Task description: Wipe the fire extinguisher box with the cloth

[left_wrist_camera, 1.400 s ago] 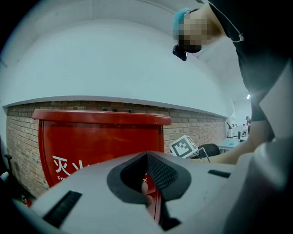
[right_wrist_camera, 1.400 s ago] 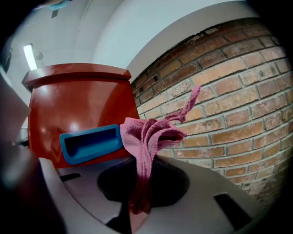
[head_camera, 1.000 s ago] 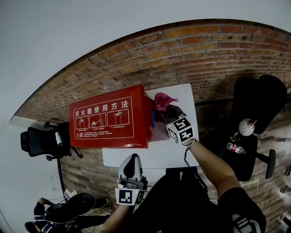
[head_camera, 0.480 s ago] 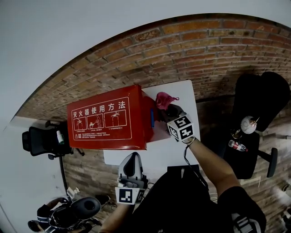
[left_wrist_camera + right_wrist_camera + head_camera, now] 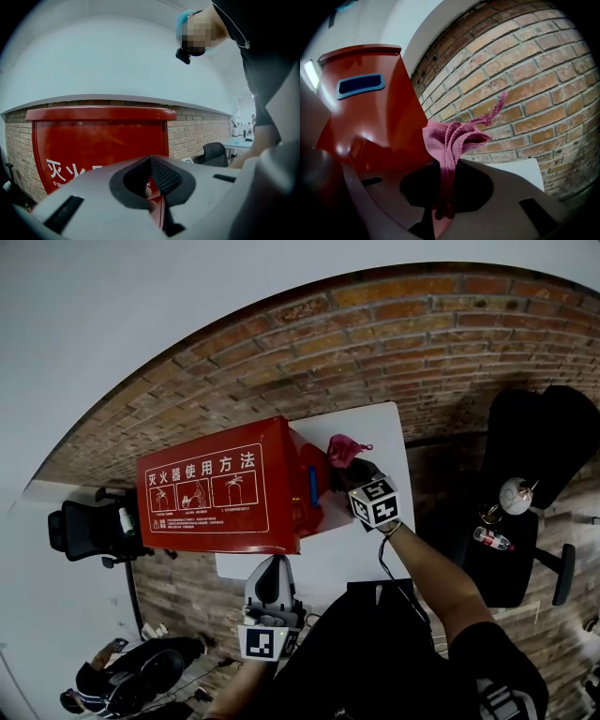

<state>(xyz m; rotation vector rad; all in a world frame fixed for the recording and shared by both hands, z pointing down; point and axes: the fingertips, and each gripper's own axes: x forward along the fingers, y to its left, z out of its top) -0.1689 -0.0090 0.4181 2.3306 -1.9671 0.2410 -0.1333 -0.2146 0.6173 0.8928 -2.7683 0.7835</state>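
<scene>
Glossy red box (image 5: pixel 211 521), crumpled pink cloth (image 5: pixel 343 448)

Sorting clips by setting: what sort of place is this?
Probably an office or lab workspace. There is a brick wall, an office chair to the side, and a white table carrying a red fire extinguisher box. A desk with equipment shows far off in the left gripper view.

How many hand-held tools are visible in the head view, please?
2. The left tool is over the white table's near edge, shut and empty. The right tool is beside the red box, shut on the pink cloth. None looks hidden.
</scene>
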